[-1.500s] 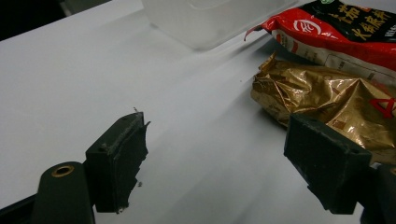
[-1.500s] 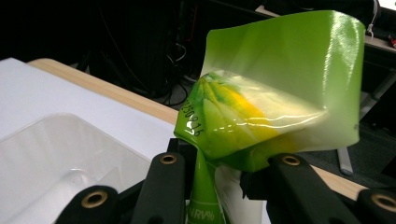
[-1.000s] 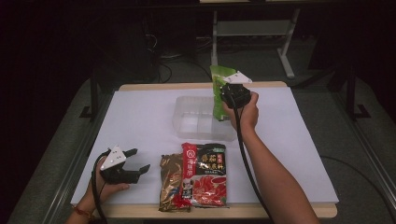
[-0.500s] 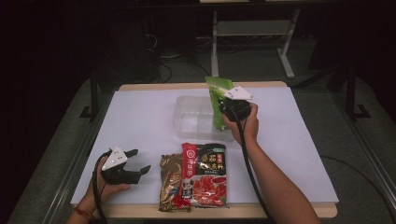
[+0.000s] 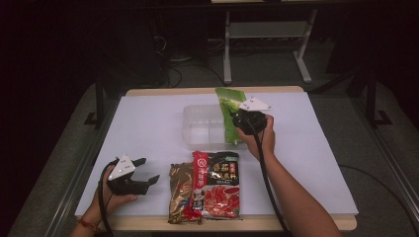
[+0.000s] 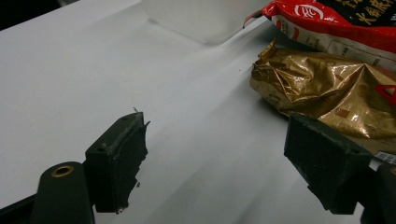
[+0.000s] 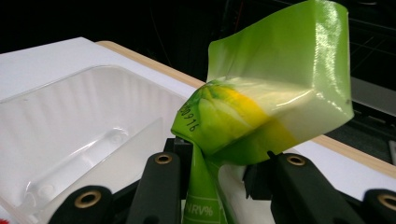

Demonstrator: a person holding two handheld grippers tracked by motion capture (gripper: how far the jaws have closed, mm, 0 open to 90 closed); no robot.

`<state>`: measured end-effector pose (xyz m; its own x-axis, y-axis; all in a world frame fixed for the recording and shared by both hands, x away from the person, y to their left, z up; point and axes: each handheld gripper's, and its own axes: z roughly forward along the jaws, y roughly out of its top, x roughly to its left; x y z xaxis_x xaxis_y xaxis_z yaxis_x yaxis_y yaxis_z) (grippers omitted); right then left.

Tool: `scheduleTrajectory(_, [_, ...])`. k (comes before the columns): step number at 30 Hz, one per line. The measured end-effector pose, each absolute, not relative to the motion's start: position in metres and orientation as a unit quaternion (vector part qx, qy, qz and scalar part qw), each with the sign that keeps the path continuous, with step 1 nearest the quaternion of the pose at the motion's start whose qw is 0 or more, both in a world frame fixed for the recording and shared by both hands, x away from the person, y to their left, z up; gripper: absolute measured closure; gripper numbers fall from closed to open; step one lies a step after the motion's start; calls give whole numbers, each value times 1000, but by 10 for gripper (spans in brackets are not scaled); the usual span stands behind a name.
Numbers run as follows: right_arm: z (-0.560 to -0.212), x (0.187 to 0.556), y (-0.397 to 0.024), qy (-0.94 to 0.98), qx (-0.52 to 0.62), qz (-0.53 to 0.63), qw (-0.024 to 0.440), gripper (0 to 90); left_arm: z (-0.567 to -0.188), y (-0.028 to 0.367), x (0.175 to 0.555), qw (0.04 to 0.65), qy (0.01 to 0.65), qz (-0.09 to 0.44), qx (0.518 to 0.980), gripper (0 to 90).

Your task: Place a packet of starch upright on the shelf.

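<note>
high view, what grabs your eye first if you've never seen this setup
The bright green packet stands out first, pinched in the right gripper over the right end of the clear plastic tray at the table's middle. Next come the red packet and the crumpled gold packet side by side at the near edge. At near left the left gripper rests on the white table, jaws open and holding nothing.

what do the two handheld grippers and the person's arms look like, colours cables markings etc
Both the left gripper and the right gripper are black, each topped with a grey three-cornered plate, and a black cable trails back from each along the forearm. The jaws are blocky, with brass-coloured rivets at the joints. The forearms are unsleeved; the left wrist wears a reddish band.
</note>
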<state>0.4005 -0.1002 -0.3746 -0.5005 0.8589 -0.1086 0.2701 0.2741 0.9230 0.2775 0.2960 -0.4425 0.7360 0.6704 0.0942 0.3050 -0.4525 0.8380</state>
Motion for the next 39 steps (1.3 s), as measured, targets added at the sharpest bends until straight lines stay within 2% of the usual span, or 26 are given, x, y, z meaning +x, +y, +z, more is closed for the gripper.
scheduleTrajectory(13, [-377, 396, -108, 740, 377, 463, 311, 710, -443, 296, 278, 432, 298, 211, 824, 206])
scheduleTrajectory(25, [-371, 412, -105, 739, 394, 446, 314, 753, -444, 294, 280, 431, 295, 207, 827, 206])
scheduleTrajectory(39, [-376, 416, -99, 672, 412, 478, 388, 755, -442, 295, 279, 437, 297, 208, 823, 207])
